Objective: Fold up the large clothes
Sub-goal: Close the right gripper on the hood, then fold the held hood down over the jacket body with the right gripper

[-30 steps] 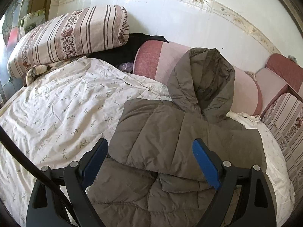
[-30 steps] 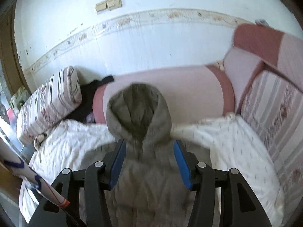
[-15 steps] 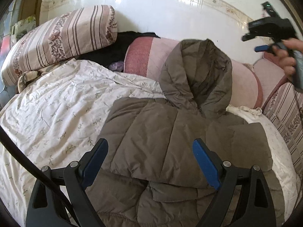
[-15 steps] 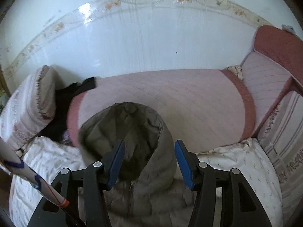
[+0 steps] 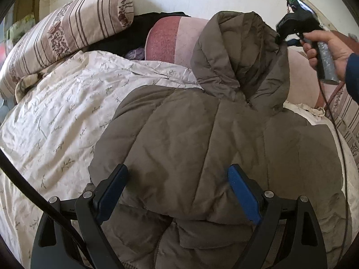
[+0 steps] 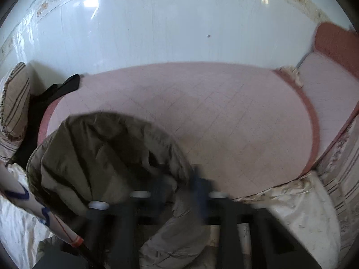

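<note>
Here: right gripper (image 5: 279, 39) at the jacket's hood (image 5: 242, 51), left gripper (image 5: 177, 186) hovering over the jacket (image 5: 190, 134) body.

Jacket is grey-brown, puffy, spread on a floral sheet (image 5: 56, 116) on the bed, one sleeve folded across the front, hood propped against a pink cushion (image 5: 170, 38). Left gripper's blue pads (image 5: 243, 198) are wide apart above the lower chest, holding nothing. In the left wrist view the right gripper's tips meet the hood's top right edge, with the person's right hand (image 5: 325, 47) on the handle; in its own view the fingers are blurred, close together with hood fabric between them, but a firm clamp cannot be told. Striped pillow (image 5: 67, 29) lies far left by the wall, dark clothing (image 5: 125, 35) between it and the cushion.
</note>
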Tool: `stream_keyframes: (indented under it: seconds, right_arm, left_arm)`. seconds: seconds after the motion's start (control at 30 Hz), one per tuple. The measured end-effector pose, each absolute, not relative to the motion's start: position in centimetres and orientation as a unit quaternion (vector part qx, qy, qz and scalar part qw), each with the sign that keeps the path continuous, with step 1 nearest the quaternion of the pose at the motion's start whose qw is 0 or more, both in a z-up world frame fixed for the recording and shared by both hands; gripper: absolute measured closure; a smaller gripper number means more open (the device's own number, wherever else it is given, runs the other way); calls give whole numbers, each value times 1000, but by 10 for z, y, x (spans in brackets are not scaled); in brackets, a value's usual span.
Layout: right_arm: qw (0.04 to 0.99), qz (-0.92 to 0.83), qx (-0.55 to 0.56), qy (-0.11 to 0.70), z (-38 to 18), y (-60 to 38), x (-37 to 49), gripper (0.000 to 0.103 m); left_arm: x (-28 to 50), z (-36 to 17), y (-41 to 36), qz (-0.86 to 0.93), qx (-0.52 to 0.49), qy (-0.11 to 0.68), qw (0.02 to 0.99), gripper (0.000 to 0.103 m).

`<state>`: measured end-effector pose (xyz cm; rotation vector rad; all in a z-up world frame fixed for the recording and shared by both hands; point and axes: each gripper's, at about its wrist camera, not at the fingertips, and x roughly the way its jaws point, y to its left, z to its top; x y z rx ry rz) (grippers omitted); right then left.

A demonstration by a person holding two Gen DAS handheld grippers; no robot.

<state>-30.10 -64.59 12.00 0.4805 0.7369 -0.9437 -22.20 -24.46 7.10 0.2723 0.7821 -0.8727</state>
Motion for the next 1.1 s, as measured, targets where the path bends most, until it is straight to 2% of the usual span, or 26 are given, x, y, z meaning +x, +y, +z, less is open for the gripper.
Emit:
stream_keyframes:
  seconds: [0.33, 0.63, 0.8, 0.9, 1.1]
  right_arm:
    - [835, -420, 218, 280, 167, -579, -360, 98]
    - [865, -398, 203, 228, 189, -445, -463, 98]
    - [864, -400, 214, 219, 154, -354, -516, 98]
    - [854, -404, 212, 251, 118, -316, -523, 99]
    - [819, -414, 231, 324, 41, -322, -512, 99]
  left_arm:
    - [-215, 81, -240, -408, 106, 375, 826, 13]
    - [-202, 112, -214, -405, 51, 360, 839, 13]
    - [-204, 131, -198, -398, 24, 325, 857, 13]
    - [-215, 137, -200, -417, 20, 310, 854, 13]
    - [-241, 110, -237, -457, 54, 336, 822, 13]
